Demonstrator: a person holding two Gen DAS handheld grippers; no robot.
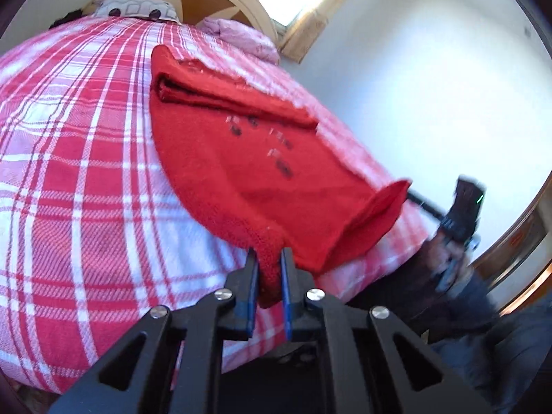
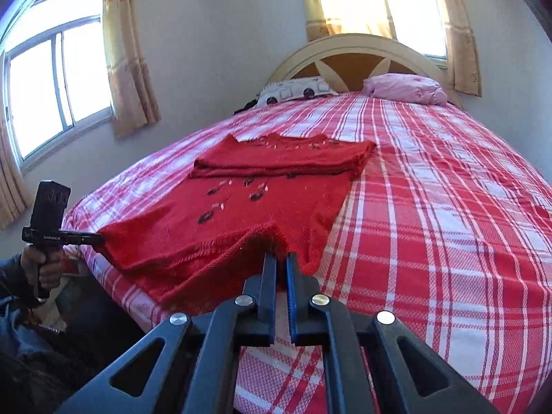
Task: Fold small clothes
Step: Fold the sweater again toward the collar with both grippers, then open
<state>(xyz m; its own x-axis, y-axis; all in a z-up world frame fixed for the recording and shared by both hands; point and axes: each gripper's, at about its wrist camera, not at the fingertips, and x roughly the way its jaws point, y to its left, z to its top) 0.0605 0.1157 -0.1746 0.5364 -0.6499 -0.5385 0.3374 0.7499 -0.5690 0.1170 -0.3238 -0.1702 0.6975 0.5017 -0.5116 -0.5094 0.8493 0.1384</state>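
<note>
A red knitted sweater lies on a bed covered with a red, pink and white checked sheet, near the bed's foot edge. Its upper part is already folded over: the sleeves lie doubled across the chest as a flat band, with the neckline toward the headboard. The front carries small dark and pale stitched motifs, like leaves or flowers, scattered below the folded band. The knit looks thick and slightly fuzzy, with a ribbed hem.

The hem is lifted off the sheet at both corners. The left gripper has its fingers clenched on one hem corner, a bunch of red knit pinched between the blue pads. The right gripper is likewise clamped on the other hem corner, the cloth rising in a small peak to its tips. Between the two grips the hem sags in a shallow curve, while the rest of the sweater rests flat on the bed.

In the right wrist view a hand holds the left gripper's handle at the bed's edge. A patterned pillow and a pink bundle sit by the headboard.
</note>
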